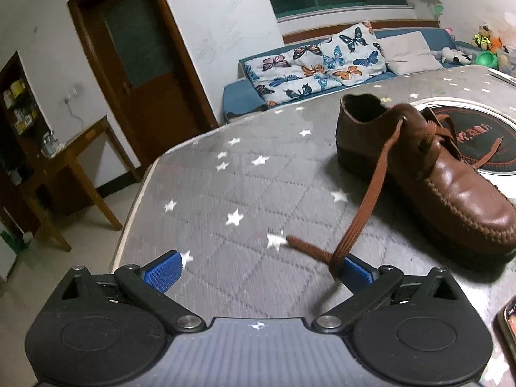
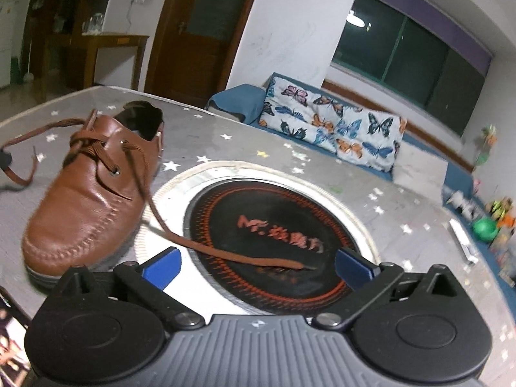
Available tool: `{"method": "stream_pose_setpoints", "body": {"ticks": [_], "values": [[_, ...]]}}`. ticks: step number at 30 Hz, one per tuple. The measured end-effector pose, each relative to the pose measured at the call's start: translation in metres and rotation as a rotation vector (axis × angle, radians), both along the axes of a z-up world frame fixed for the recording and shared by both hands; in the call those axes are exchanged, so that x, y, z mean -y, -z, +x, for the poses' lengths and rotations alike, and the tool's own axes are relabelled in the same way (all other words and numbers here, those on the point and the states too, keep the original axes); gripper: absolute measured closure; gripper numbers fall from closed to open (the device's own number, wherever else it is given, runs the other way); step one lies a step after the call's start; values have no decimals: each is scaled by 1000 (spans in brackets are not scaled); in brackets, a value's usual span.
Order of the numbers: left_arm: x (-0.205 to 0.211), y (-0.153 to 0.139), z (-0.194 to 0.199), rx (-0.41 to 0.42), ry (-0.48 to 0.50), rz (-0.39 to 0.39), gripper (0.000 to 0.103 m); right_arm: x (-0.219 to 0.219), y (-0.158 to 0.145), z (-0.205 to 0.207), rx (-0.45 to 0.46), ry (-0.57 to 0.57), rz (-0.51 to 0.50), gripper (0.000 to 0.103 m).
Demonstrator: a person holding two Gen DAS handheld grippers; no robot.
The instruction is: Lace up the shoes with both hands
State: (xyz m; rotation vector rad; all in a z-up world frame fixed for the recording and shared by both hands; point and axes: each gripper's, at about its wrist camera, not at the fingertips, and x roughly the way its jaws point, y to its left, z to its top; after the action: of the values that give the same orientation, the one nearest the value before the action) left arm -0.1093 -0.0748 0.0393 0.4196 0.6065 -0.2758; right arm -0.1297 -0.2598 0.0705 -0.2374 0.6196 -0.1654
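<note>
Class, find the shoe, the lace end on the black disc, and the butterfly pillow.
shoe (image 2: 87,206): right wrist view, on the toe leather.
lace end (image 2: 277,262): right wrist view, on its flat tip.
butterfly pillow (image 2: 332,129): right wrist view, on its printed front.

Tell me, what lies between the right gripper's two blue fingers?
In the right wrist view, the right gripper stands open, and the free end of the brown lace lies between its fingers, resting on the black round disc. Neither finger presses on it.
</note>
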Motion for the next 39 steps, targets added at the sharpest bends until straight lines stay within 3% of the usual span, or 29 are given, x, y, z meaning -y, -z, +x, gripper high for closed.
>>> {"method": "stream_pose_setpoints", "body": {"ticks": [11,22,39], "values": [[-27,8,-14,-97,-84,-102,0,-10,8,-8,-16,-24,100,0],[2,23,-42,-163,1,-122,0,-21,12,-7,-14,-31,137,0],[15,30,-51,-164,-42,-185,0,-26,23,-10,-24,-17,204,0]]}}
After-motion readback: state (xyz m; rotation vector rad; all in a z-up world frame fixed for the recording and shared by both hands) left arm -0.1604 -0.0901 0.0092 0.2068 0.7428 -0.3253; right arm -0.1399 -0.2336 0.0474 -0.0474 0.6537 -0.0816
